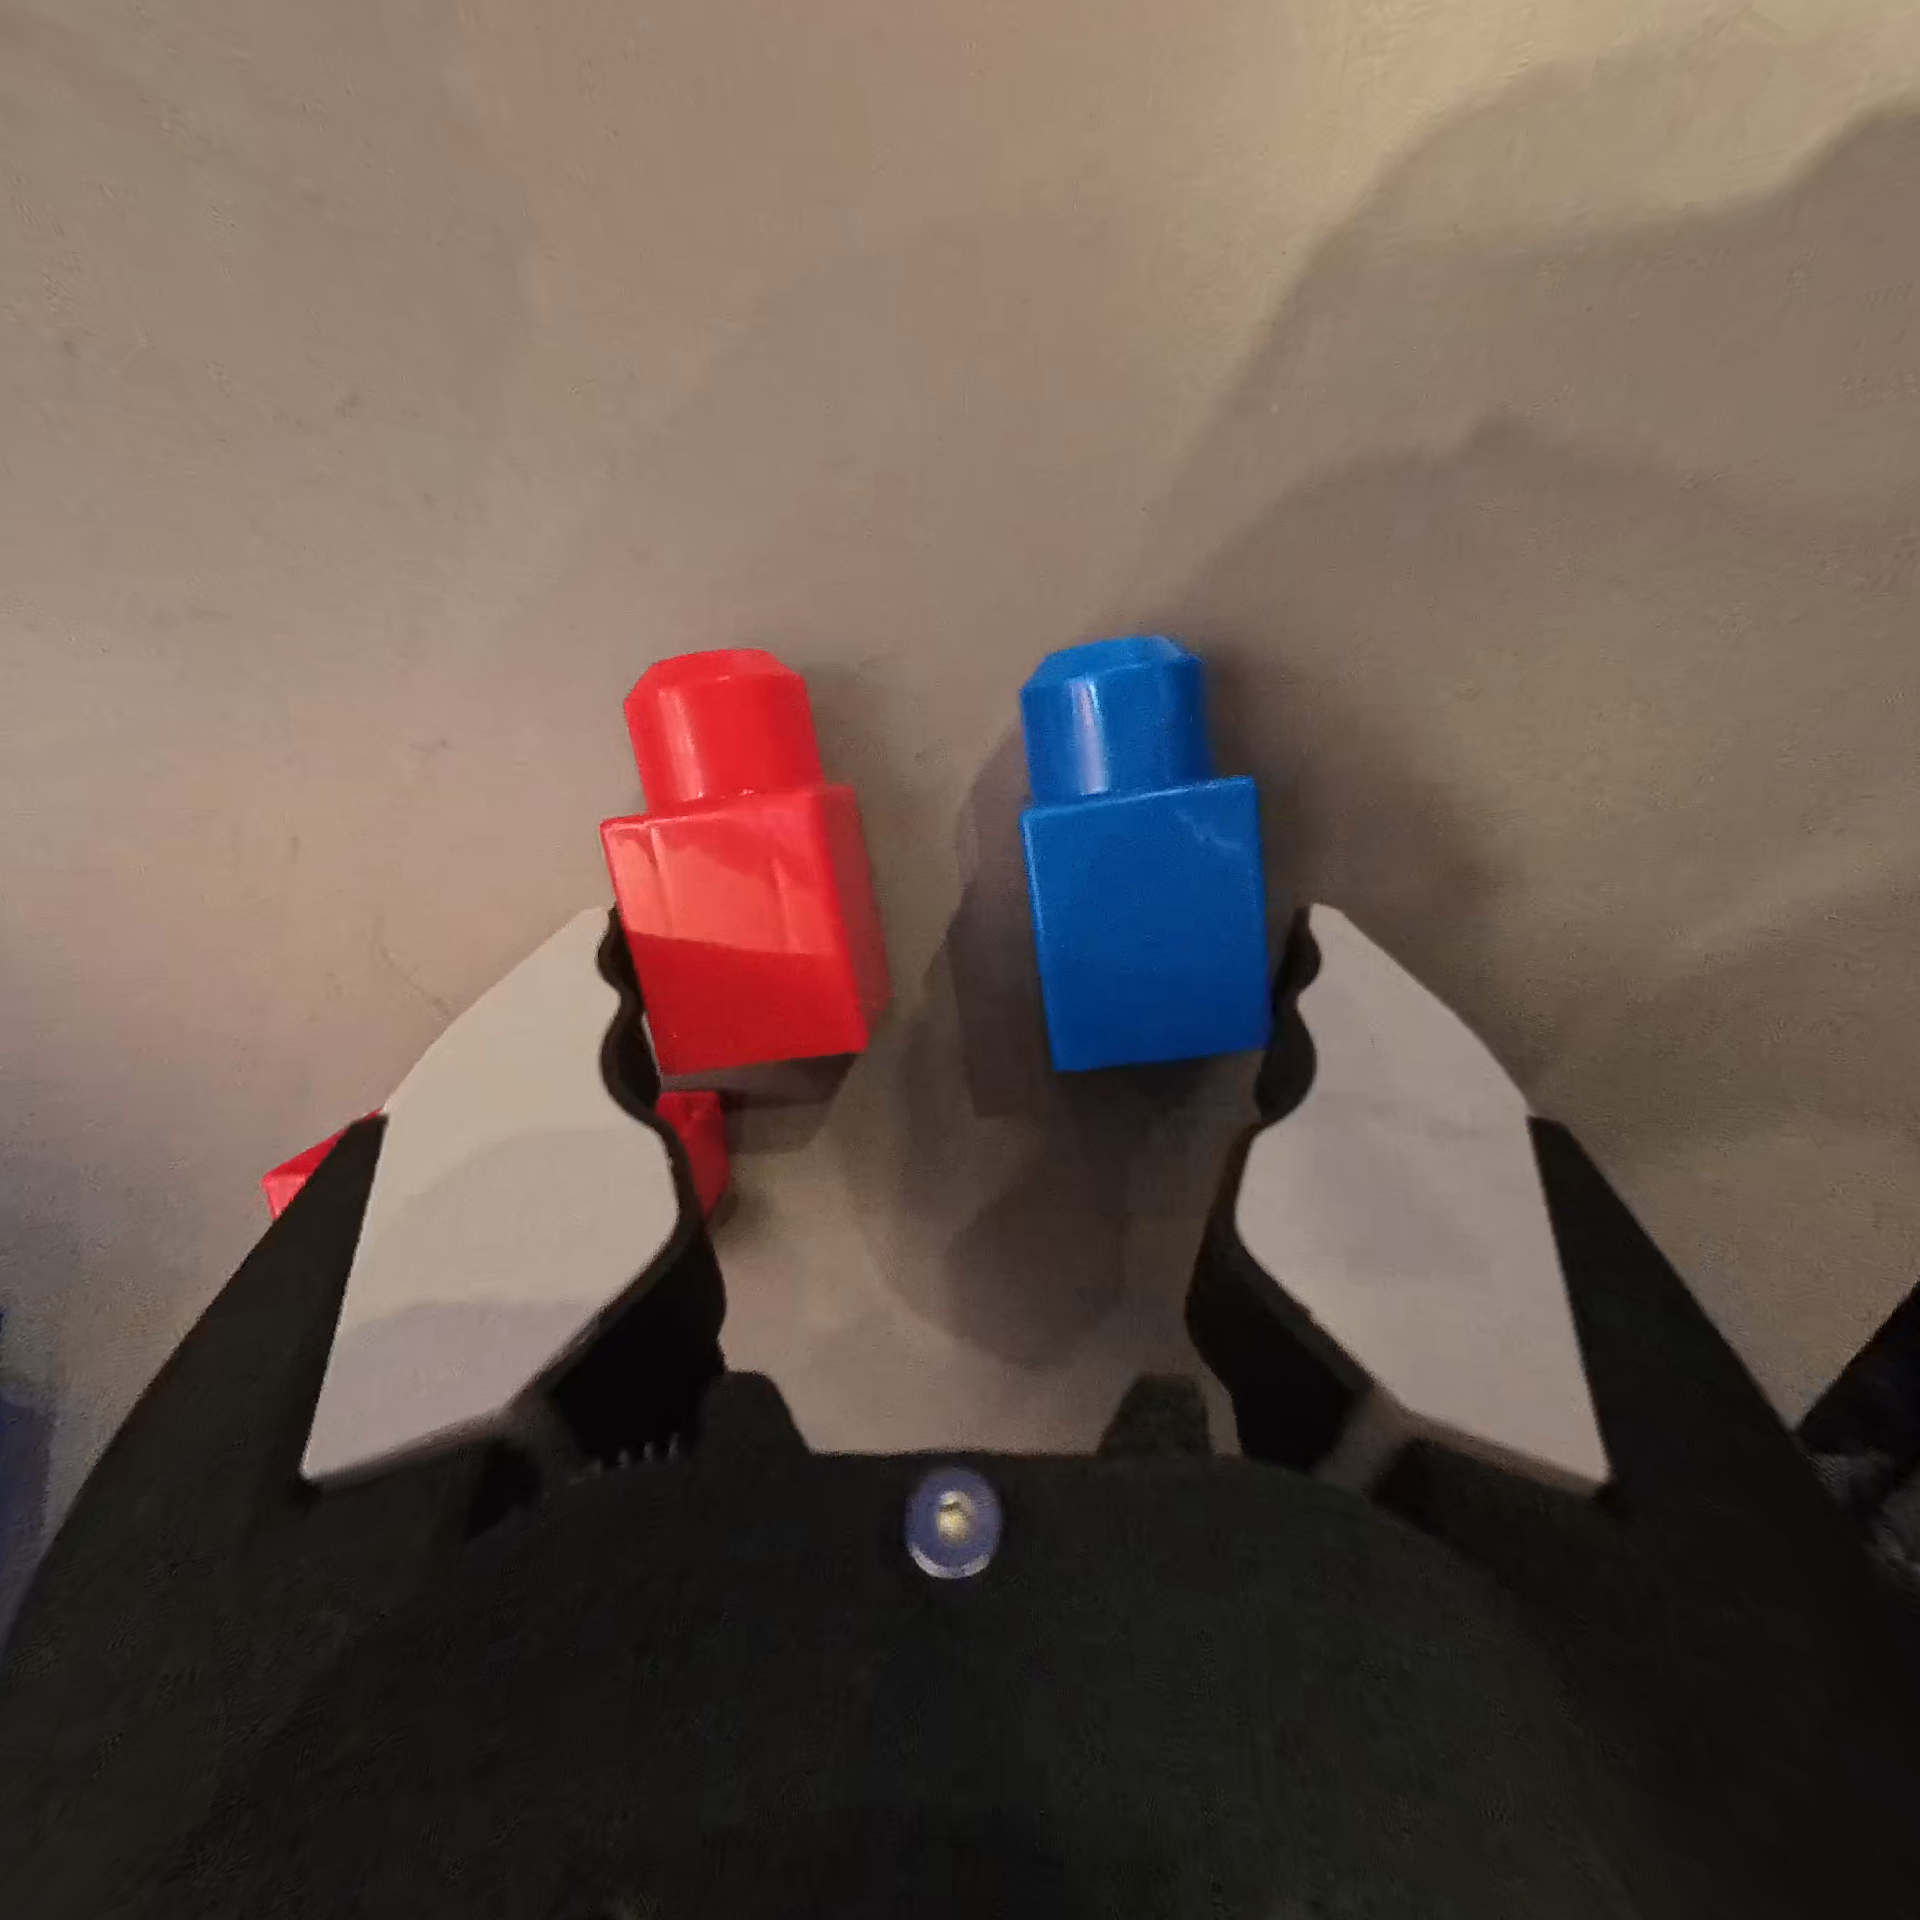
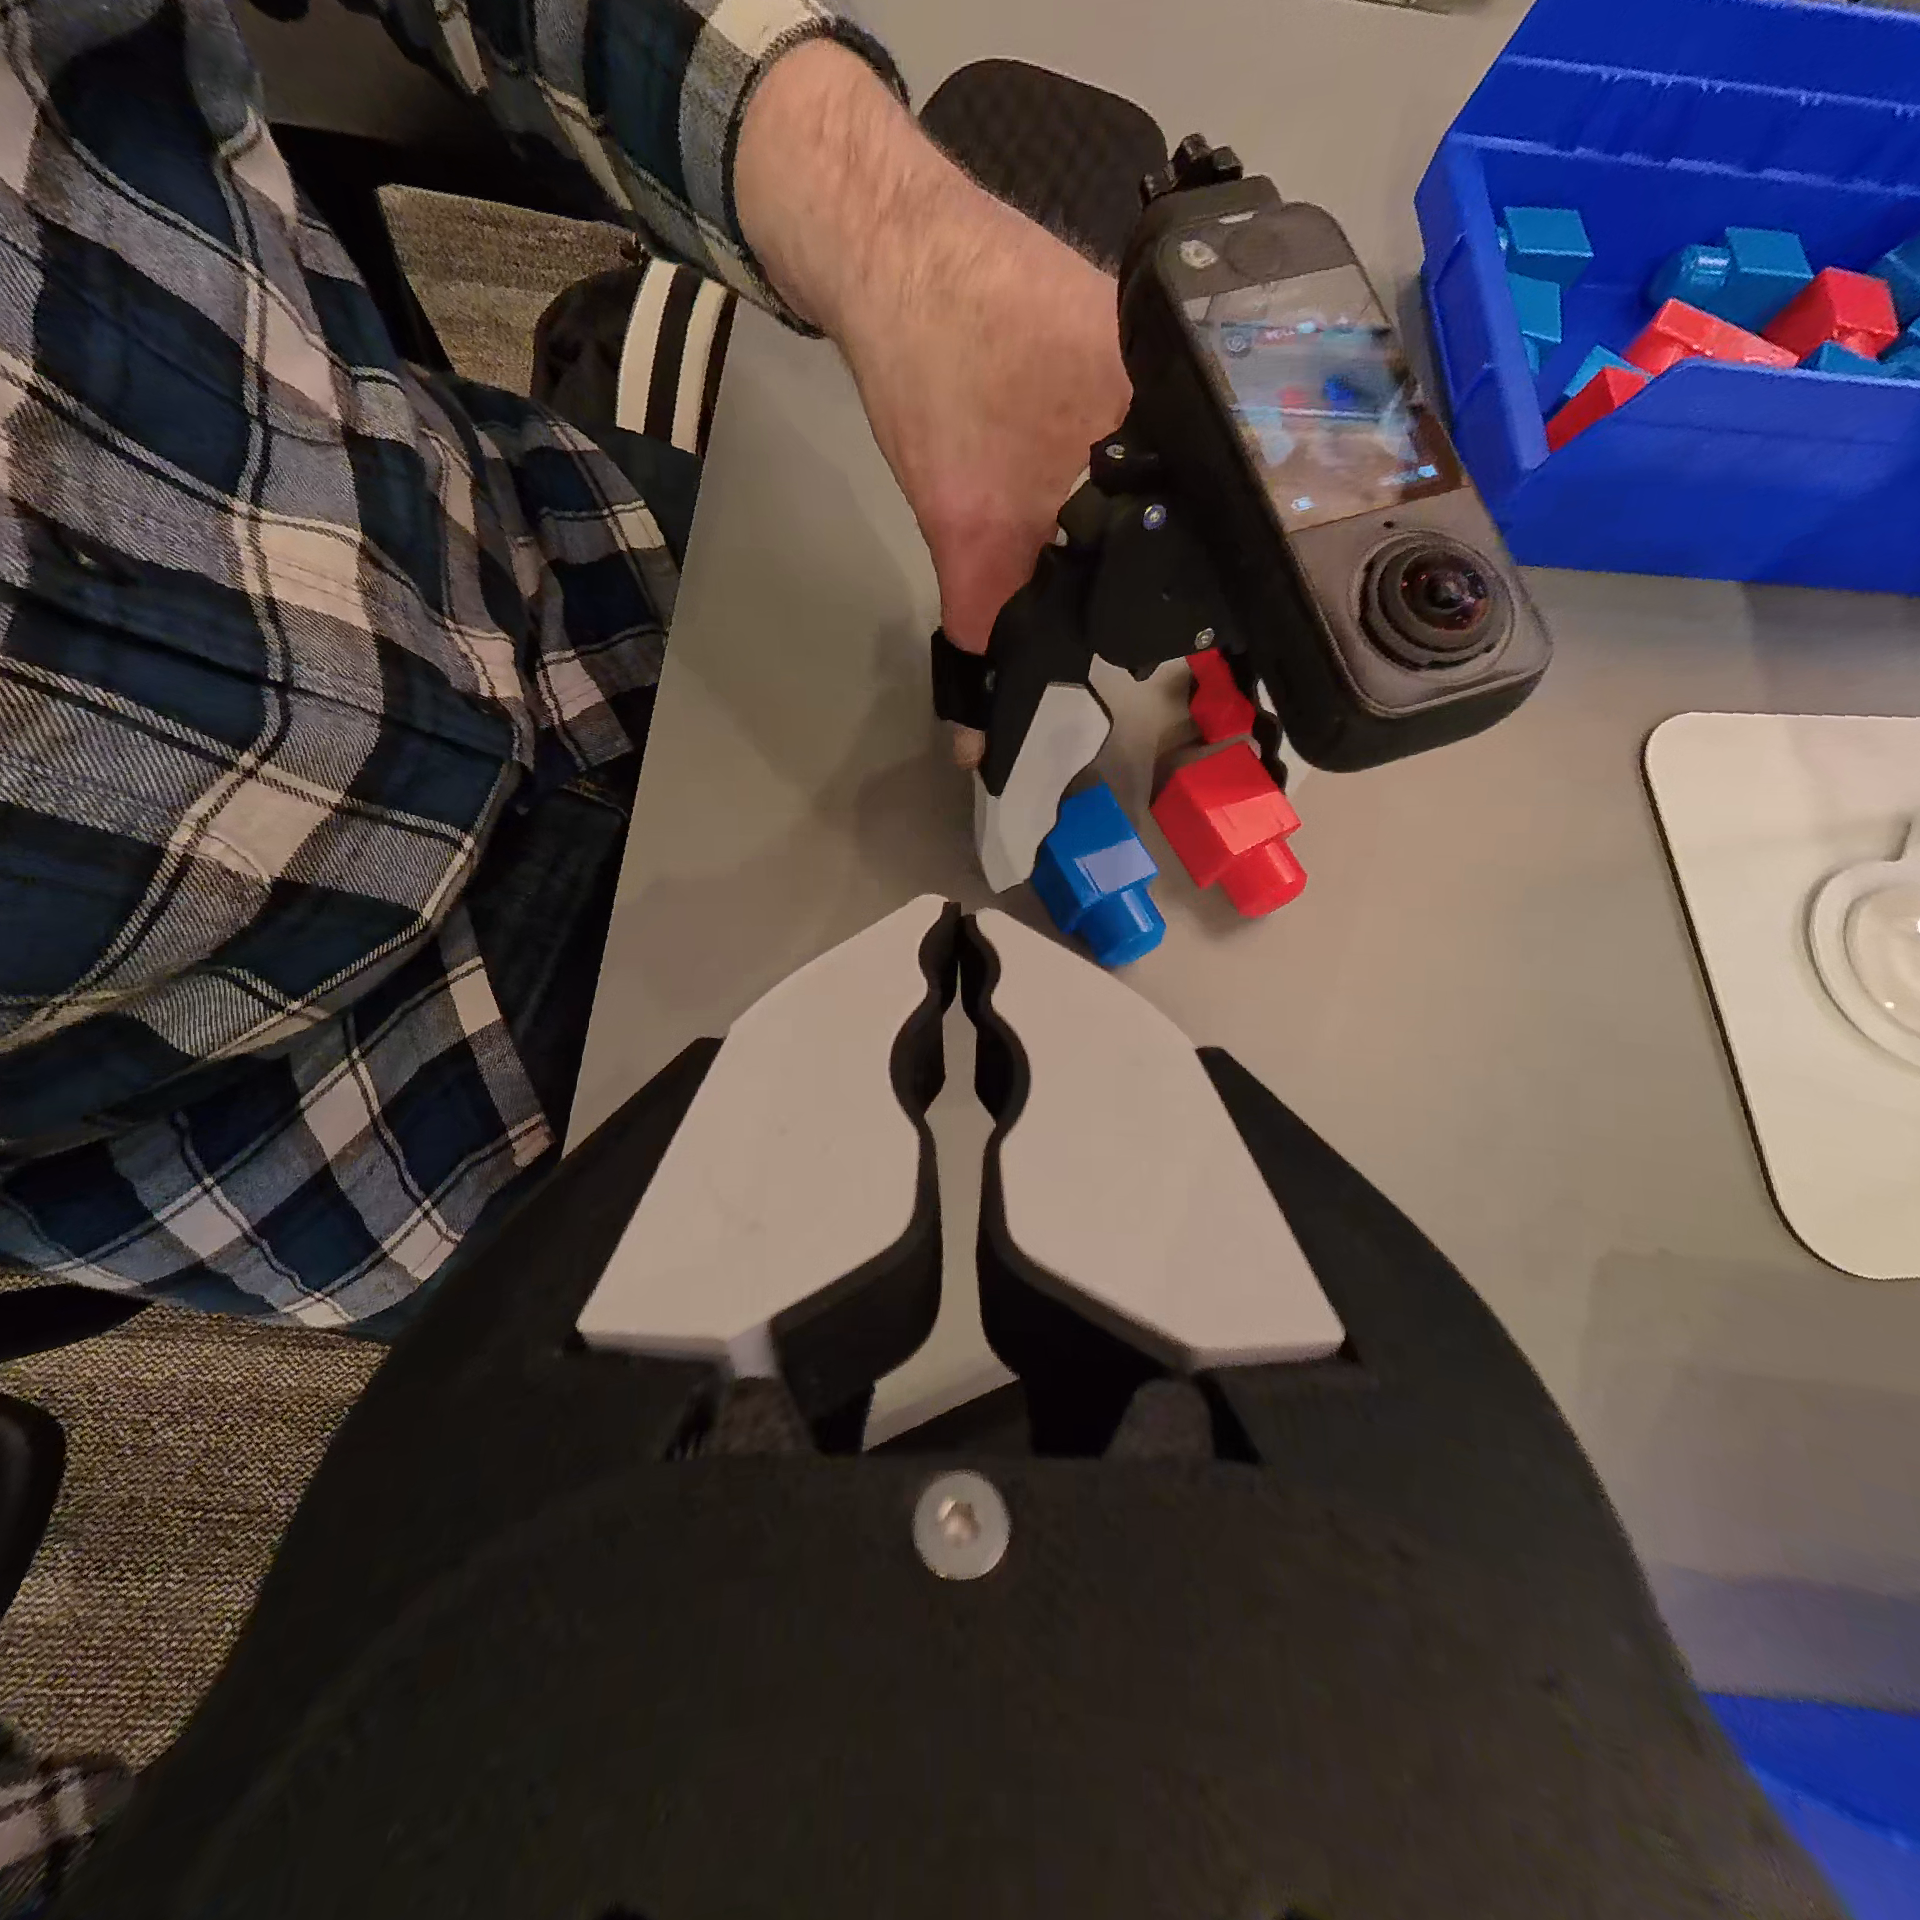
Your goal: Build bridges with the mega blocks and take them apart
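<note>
In the left wrist view, the left hand-held gripper [image 1: 956, 987] points down at the grey surface [image 1: 416, 416], jaws spread wide. A red block [image 1: 748, 914] and a blue block [image 1: 1148, 914] lie side by side between the fingertips, apart from each other, each close against its nearer pad and neither clamped. Another red block [image 1: 696, 1138] peeks from behind the left finger.

In the right wrist view, the right hand-held gripper [image 2: 958, 925] hovers near the surface's edge, its pads closed together on nothing. Beyond it a person's hand [image 2: 966, 416] in a plaid sleeve tilts the left hand-held gripper down over the blocks. A blue bin [image 2: 1662, 499] of blocks sits far right.
</note>
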### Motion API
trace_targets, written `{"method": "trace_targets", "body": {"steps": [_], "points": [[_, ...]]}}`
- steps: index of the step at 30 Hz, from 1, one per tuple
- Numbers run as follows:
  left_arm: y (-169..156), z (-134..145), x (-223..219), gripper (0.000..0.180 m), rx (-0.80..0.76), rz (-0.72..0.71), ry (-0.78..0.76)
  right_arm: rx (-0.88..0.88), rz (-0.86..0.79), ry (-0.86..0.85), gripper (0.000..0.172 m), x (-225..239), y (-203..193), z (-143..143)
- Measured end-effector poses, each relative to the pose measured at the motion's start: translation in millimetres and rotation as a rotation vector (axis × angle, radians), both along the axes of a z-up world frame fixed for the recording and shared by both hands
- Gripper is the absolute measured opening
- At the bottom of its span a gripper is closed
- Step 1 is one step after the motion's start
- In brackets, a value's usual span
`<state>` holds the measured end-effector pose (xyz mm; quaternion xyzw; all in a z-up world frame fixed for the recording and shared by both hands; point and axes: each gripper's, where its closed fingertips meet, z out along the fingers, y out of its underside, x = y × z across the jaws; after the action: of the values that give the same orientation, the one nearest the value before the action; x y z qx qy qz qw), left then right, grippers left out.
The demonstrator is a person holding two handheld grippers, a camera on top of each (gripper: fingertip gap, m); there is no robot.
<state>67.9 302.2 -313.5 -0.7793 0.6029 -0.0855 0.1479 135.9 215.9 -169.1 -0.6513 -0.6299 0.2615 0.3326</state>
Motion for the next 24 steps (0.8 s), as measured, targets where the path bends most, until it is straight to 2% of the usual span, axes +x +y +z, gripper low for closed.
{"method": "trace_targets", "body": {"steps": [2,4,5,8,14,24], "points": [[0.2,5.1,1.8,0.097,-0.003,0.002,-0.024,0.003,0.0,0.001,0.0,0.0,-0.3,0.9],[1.1,7.6,2.7,0.091,-0.006,0.008,-0.035,0.006,-0.002,0.003,0.0,0.6,-0.4,2.1],[2.4,7.0,1.1,0.091,0.002,0.005,-0.019,0.007,-0.003,0.004,0.0,0.9,-0.3,2.8],[2.5,1.8,-2.3,0.112,0.003,-0.011,0.019,0.01,-0.003,0.007,0.0,1.8,-0.4,4.4],[1.4,7.8,5.5,0.074,0.022,-0.075,0.008,0.011,-0.004,0.006,0.0,2.0,0.0,4.4],[-4.2,11.8,7.6,0.074,0.056,-0.161,-0.007,0.019,-0.032,0.032,0.0,5.2,5.0,9.0]]}}
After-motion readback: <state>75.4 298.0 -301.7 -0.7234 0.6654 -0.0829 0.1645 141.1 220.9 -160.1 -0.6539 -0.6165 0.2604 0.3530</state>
